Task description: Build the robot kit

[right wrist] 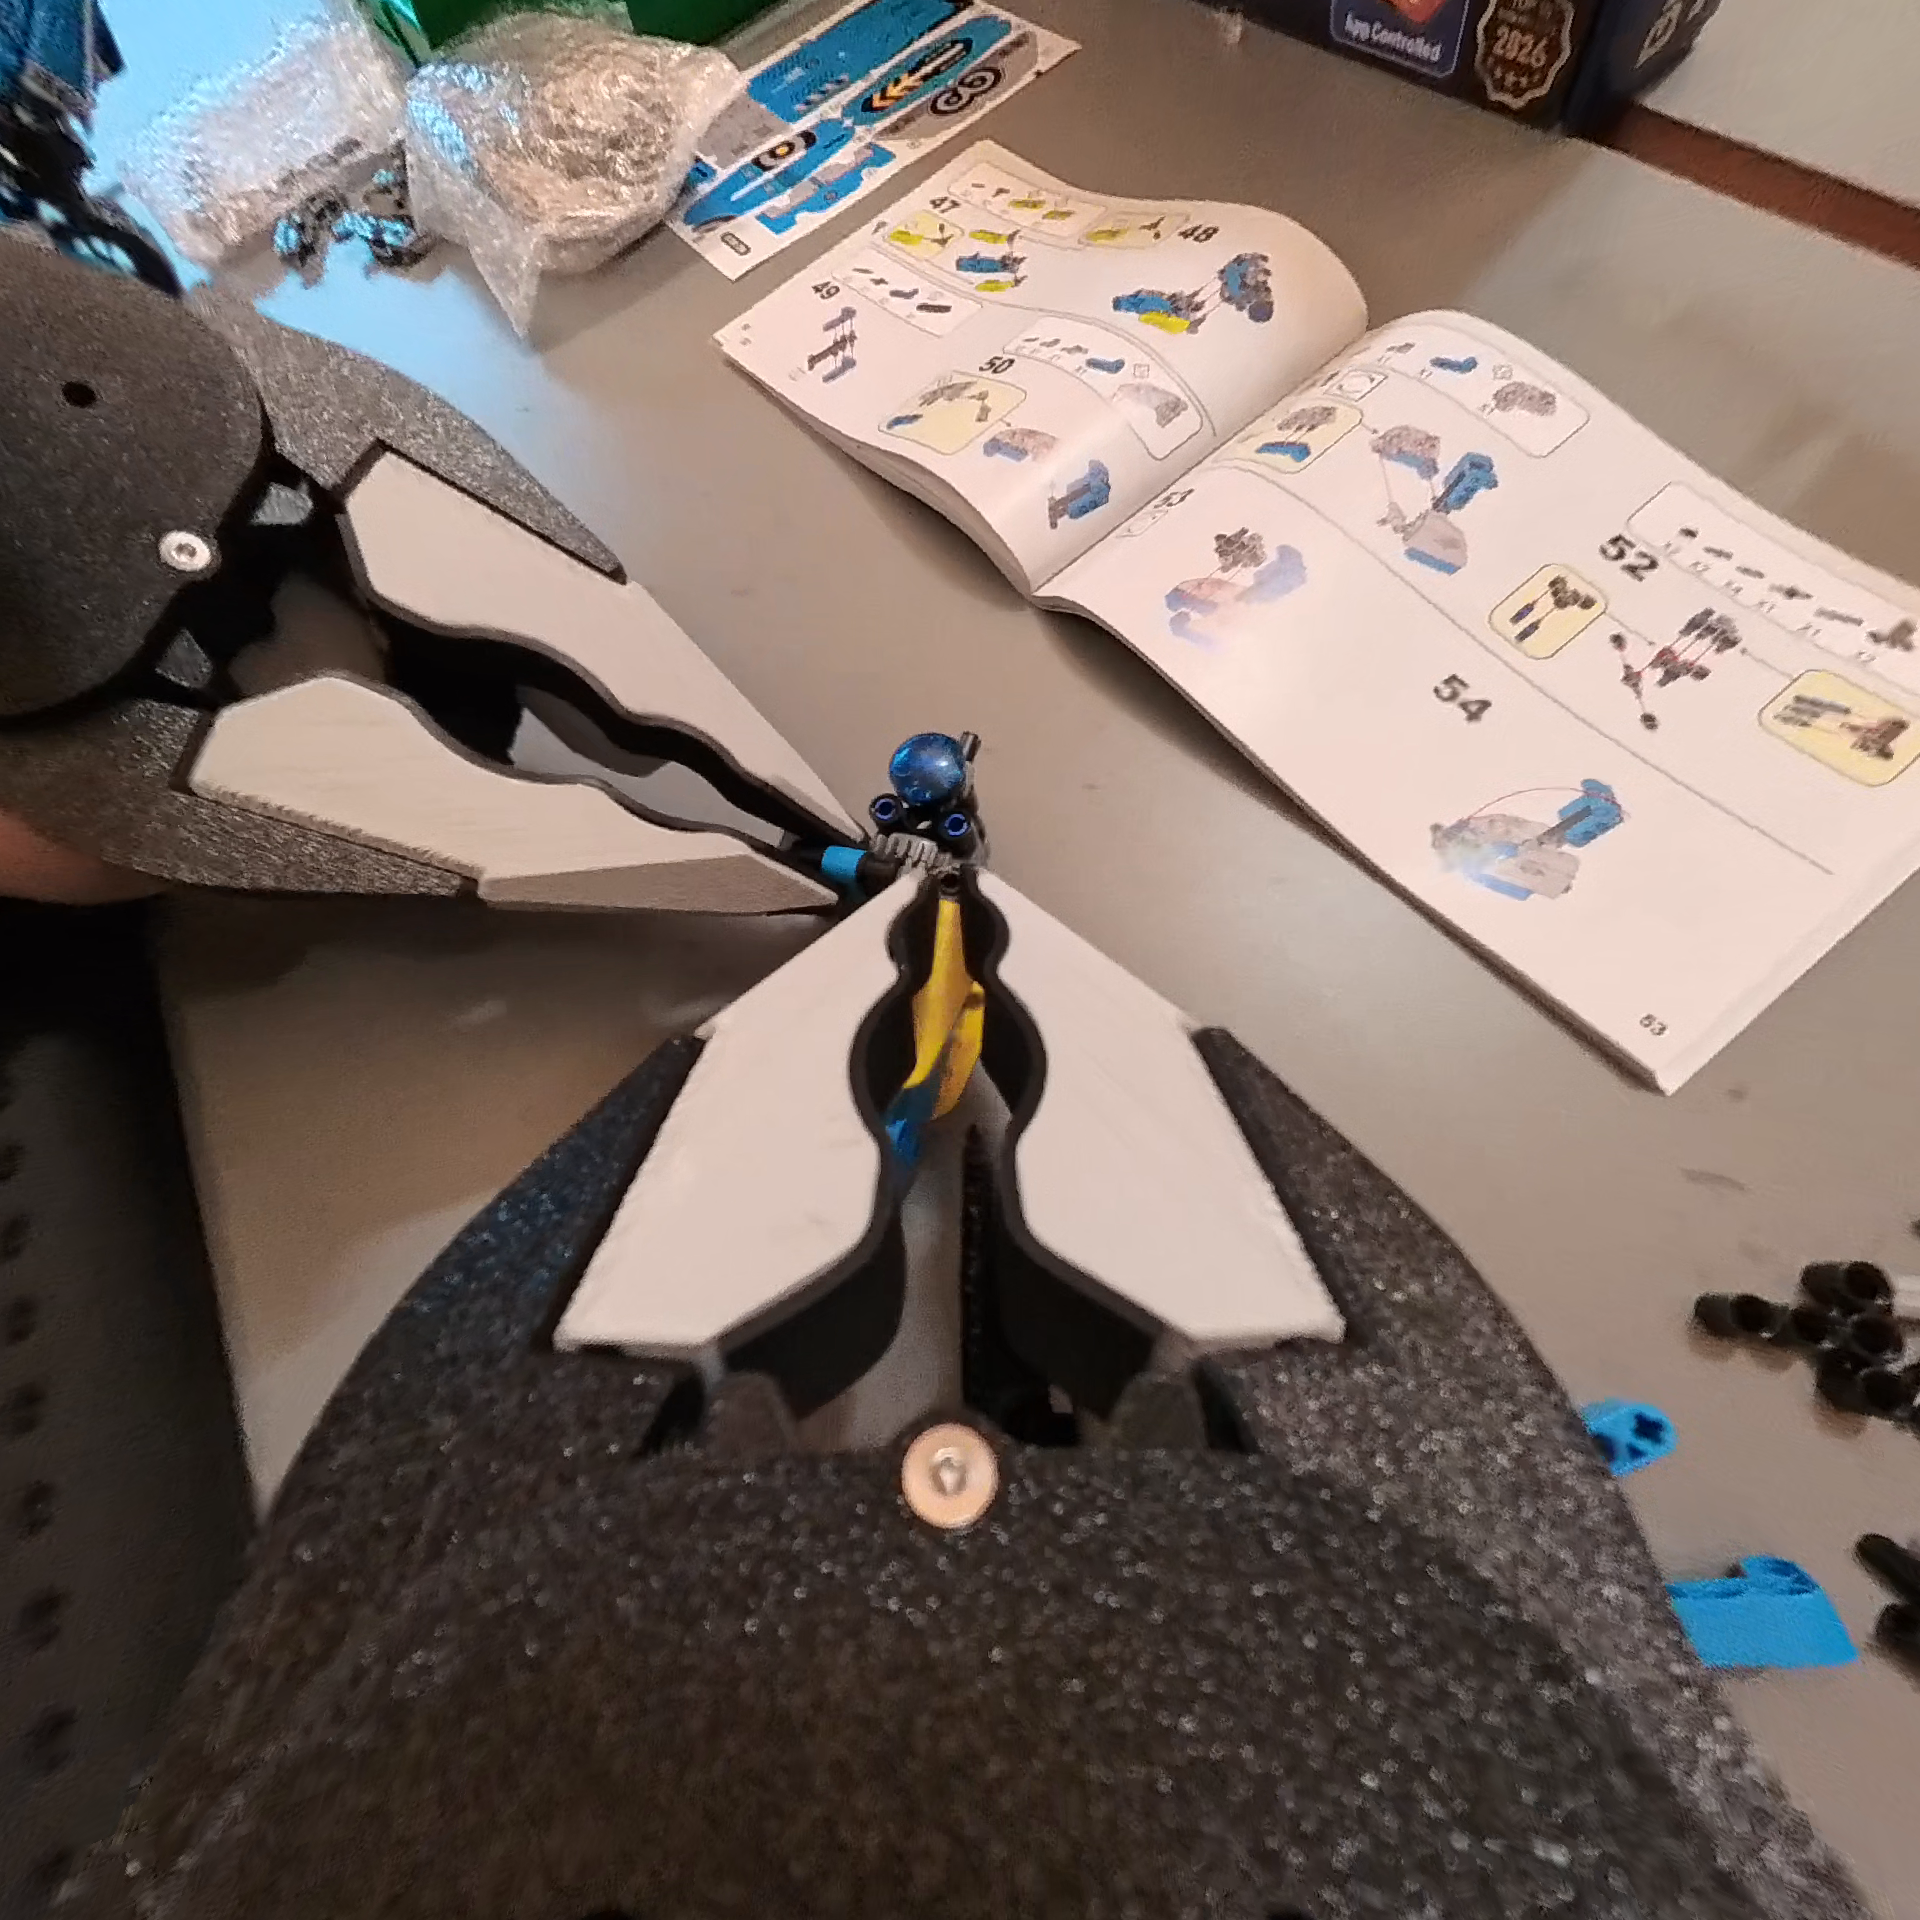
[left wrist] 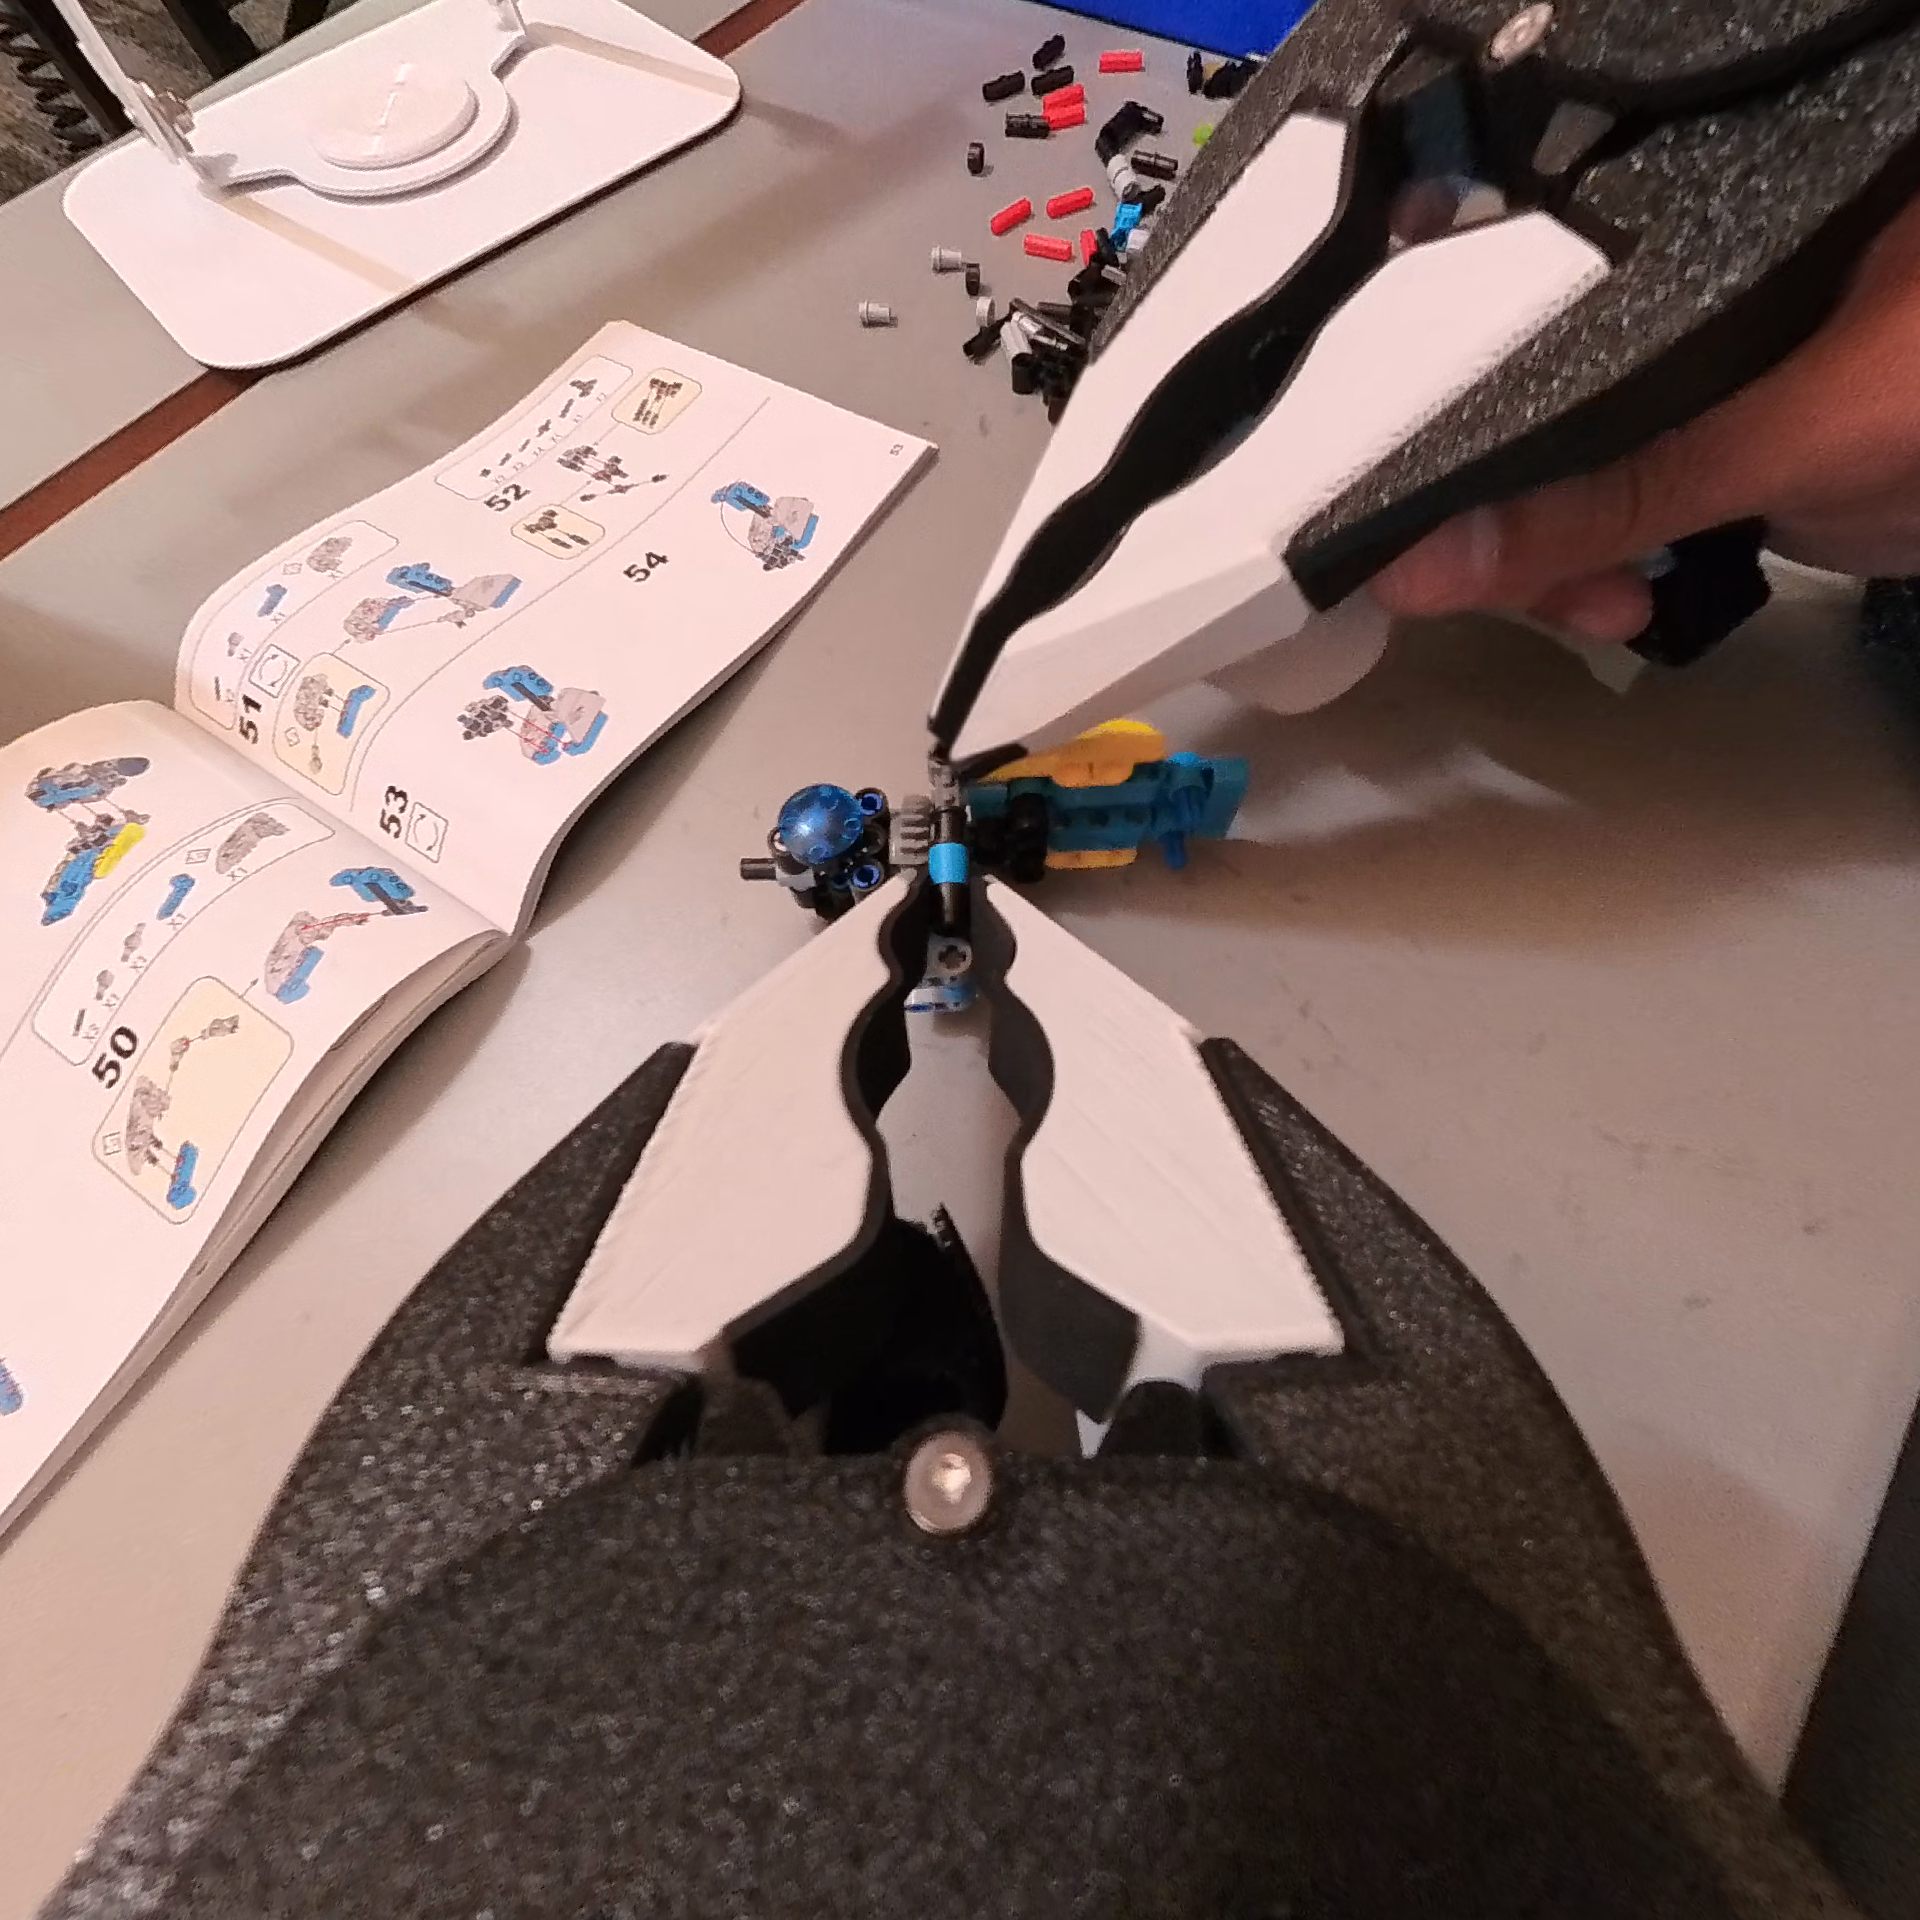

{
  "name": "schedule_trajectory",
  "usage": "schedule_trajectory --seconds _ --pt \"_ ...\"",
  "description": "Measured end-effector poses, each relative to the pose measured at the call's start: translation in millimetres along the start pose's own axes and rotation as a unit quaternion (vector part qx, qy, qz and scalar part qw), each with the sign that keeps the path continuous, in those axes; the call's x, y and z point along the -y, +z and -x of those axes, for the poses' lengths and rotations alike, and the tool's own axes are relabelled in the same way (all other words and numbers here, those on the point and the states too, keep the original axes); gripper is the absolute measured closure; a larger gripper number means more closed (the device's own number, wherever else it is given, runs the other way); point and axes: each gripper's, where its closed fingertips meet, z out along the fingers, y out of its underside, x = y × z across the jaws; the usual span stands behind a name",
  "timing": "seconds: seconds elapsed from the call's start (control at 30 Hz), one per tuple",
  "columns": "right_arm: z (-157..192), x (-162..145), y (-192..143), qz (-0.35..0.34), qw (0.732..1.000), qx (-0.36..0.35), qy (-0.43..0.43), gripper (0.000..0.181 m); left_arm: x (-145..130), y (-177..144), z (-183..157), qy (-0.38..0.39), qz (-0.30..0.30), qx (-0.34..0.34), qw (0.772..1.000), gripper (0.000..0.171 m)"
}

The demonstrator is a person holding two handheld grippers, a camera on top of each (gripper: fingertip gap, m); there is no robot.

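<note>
Resting on the grey table [left wrist: 1455,1039], the open instruction booklet [left wrist: 416,727] lies just beside the small brick model [left wrist: 997,831]. My left gripper [left wrist: 945,894] pinches its black axle with the blue collar. My right gripper [right wrist: 951,883] pinches a small pin at its yellow-and-teal end. Loose pieces [left wrist: 1060,208] lie beyond the model.
</note>
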Motion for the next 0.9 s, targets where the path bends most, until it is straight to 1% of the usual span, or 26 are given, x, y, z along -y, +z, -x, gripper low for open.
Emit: schedule_trajectory --seconds 0.03,0.07,0.13,0.17,0.27,0.37,0.43,0.53,0.57,0.67,0.7,0.8,0.9 --pt "0.6 0.8 -1.1 -0.003 1.0 0.008 0.016 0.175 0.0 -0.1 0.1 -0.001 0.0 -0.001 1.0 0.165" --pt "2.6 3.4 -2.7 -0.012 0.999 0.022 0.025 0.168 0.0 -0.1 0.2 -0.002 0.0 -0.001 1.0 0.165" --pt "3.1 7.7 -7.3 -0.024 0.999 0.037 0.031 0.161 -0.1 -0.3 0.2 -0.002 0.0 -0.002 1.0 0.165" --pt "4.7 8.5 -9.1 -0.027 0.998 0.044 0.024 0.158 -0.1 -0.4 0.3 -0.003 -0.001 -0.002 1.0 0.165" --pt "2.1 -0.3 -5.4 -0.005 1.0 0.026 -0.01 0.157 -0.2 -0.5 0.3 -0.005 -0.001 -0.004 1.0 0.165" --pt "0.4 -8.9 3.0 0.022 0.999 0.008 -0.034 0.157 -0.1 -0.4 0.0 -0.005 -0.001 -0.005 1.0 0.165" --pt "-0.4 -9.2 5.9 0.023 0.999 -0.003 -0.045 0.163 0.0 -0.3 -0.3 -0.004 -0.002 -0.006 1.0 0.165" --pt "0.9 -9.6 6.4 0.028 0.997 -0.017 -0.071 0.163 -0.2 -0.5 -0.2 -0.007 -0.002 -0.008 1.0 0.165" --pt "1.1 -10.0 6.2 0.029 0.997 -0.016 -0.068 0.164 -0.2 -0.5 -0.2 -0.009 -0.002 -0.009 1.0 0.165" --pt "1.5 -10.9 5.9 0.034 0.999 0.002 -0.017 0.164 0.2 -0.1 -0.7 -0.018 -0.002 -0.012 1.0 0.165" --pt "1.5 -11.1 5.7 0.035 0.999 0.003 -0.015 0.165 0.3 0.1 -0.8 -0.017 -0.001 -0.01 1.0 0.165" --pt "1.8 -11.7 5.8 0.043 0.997 -0.02 -0.061 0.164 0.2 0.2 -0.8 -0.009 0.003 -0.006 1.0 0.165" --pt "2.7 -12.0 5.6 0.045 0.997 -0.011 -0.067 0.165 0.4 0.2 -0.9 -0.019 0.002 -0.013 1.0 0.166"
